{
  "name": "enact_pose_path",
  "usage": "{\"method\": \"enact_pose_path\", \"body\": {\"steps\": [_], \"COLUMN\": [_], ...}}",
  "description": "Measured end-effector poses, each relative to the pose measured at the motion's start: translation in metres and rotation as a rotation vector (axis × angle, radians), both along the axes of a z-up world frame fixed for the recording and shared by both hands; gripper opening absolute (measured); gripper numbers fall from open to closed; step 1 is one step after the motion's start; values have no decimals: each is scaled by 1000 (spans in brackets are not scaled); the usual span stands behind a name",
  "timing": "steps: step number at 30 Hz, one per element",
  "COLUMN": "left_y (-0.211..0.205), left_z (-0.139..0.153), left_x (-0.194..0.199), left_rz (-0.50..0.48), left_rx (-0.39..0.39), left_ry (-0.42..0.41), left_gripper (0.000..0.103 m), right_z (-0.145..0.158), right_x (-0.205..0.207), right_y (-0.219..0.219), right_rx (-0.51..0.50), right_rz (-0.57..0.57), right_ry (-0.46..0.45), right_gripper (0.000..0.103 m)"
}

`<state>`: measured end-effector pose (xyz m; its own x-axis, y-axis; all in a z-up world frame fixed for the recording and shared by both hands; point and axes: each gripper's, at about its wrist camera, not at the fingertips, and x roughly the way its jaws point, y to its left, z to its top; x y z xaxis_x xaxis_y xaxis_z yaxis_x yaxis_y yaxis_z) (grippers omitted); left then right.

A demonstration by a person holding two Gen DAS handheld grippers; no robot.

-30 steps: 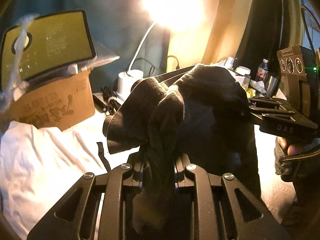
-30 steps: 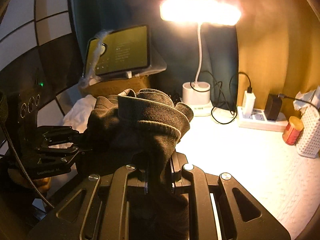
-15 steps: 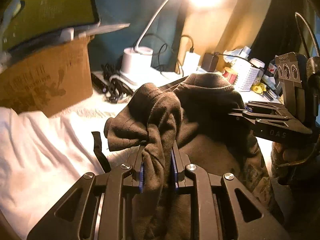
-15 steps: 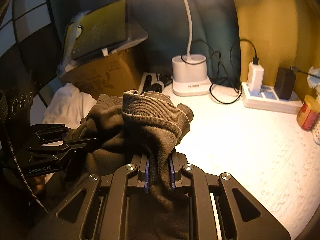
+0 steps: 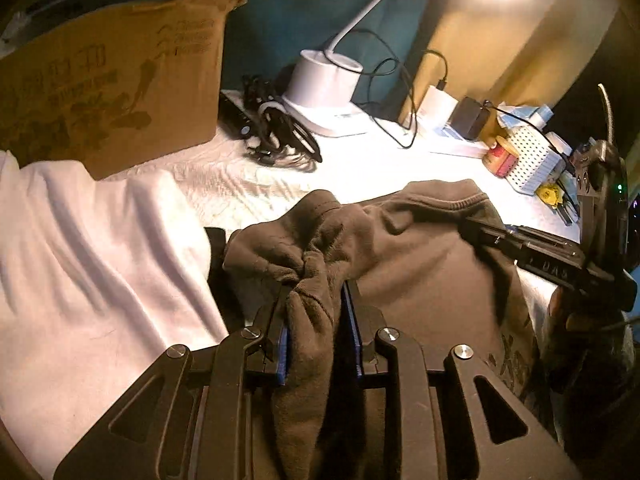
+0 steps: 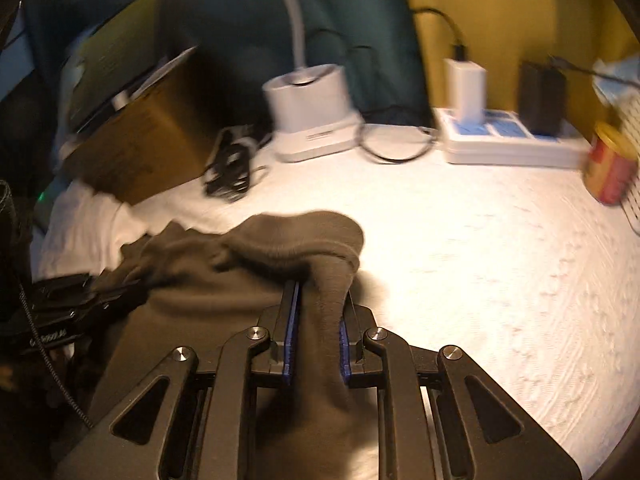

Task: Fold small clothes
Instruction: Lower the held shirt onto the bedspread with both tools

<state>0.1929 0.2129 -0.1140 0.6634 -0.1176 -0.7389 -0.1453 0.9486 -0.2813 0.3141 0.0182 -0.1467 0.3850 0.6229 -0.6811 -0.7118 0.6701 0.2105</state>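
A small dark brown garment [image 5: 416, 264] with a ribbed hem hangs stretched between both grippers, low over the white textured table top [image 6: 480, 248]. My left gripper [image 5: 316, 292] is shut on a bunched corner of it. My right gripper [image 6: 318, 280] is shut on the ribbed edge [image 6: 304, 236]. The right gripper also shows in the left wrist view [image 5: 532, 246] at the right, and the left gripper in the right wrist view [image 6: 80, 296] at the left. The garment's lower part is hidden under the gripper bodies.
A white cloth [image 5: 80, 264] lies at the left by a cardboard box [image 5: 108, 88] with a tablet on top. At the back are a white lamp base [image 5: 324, 84], tangled black cables [image 5: 276, 132], a power strip [image 6: 512, 140], a red can [image 6: 608, 168] and a white perforated basket [image 5: 532, 160].
Both grippers have come down towards the table with the garment, and the views have tilted down. The garment now spreads lower and flatter between them.
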Motion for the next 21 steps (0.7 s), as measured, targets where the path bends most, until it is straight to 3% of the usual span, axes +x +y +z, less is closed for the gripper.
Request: {"method": "enact_pose_path", "body": {"steps": [4,10,15,21], "left_y": [-2,4,8,9], "left_z": [1,0,0,1], "left_x": [3,9,13,17], "left_rz": [11,43,75,107], "left_rx": [26,47,58,80], "left_ry": [-1,13,12,9], "left_gripper": [26,39,40,40], "right_z": [-5,-11,-12,-11], "right_x": [8,12,14,21], "right_y": [-2,0,-1,-4], "right_rx": [-13,-24,-24,-37], "right_rz": [1,-4,-12,-89], "right_ry": [5,18,15,-4], "right_gripper": [17,22,24,49]}}
